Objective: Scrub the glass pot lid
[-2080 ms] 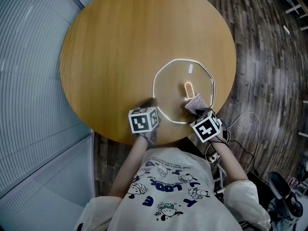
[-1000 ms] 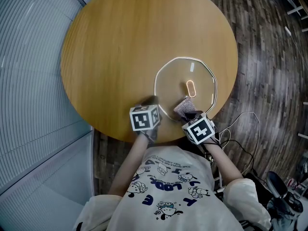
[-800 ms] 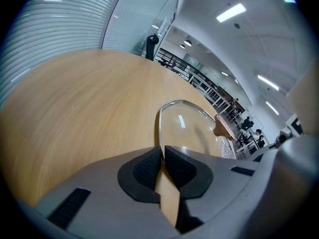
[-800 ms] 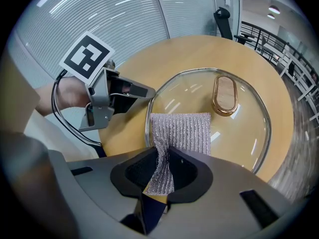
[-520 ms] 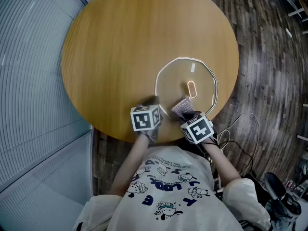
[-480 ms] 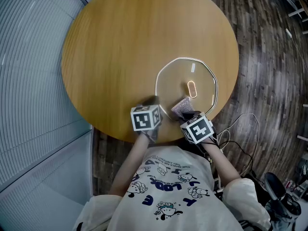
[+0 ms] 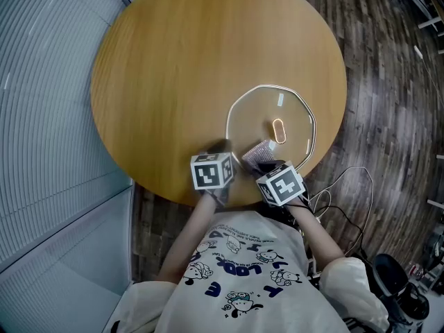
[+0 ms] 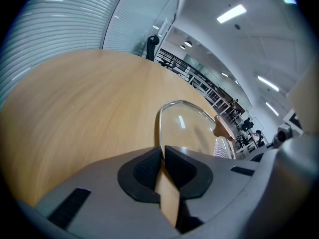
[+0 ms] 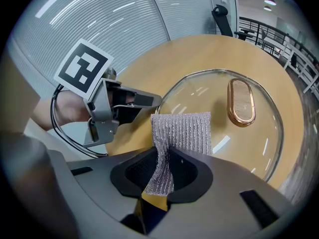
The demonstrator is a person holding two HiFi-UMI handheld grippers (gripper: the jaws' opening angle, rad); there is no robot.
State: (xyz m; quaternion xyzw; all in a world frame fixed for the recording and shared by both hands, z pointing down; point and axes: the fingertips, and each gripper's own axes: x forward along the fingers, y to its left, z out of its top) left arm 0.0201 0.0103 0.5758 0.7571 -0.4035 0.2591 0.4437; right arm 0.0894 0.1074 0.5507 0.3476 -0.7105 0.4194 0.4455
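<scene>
Head view first: the round wooden worktop (image 7: 173, 61) had the glass pot lid (image 7: 272, 109) lying flat at about its 4 o'clock, close to the edge nearest the person. The lid's oval handle (image 7: 279, 130) sat in the middle of the glass. The left gripper (image 7: 223, 147) was in at the lid's 8 o'clock, right on the rim. The right gripper (image 7: 261, 159) came in at roughly 7 o'clock with a silvery scrubbing pad (image 7: 257, 151) lying on the glass just inside the rim. Dark plank floor (image 7: 378, 82) showed around the worktop.

Left gripper view: the fingers (image 8: 144, 171) were clenched almost fully together, and the lid's metal rim (image 8: 160, 128) ran straight down into the thin gap between them, so they were pinching the edge. The handle sat off at 2 o'clock across the glass.

Right gripper view: the fingers (image 9: 187, 171) were clamped on the scrubbing pad, a ribbed mesh sheet with a yellow layer showing underneath at the bottom. The pad stuck up out of the grip and its free end lay over the near part of the lid. The copper-coloured handle sat at about 1 o'clock from the pad, well apart from it. The left gripper showed at 10 o'clock, with its tip at the lid's rim.
</scene>
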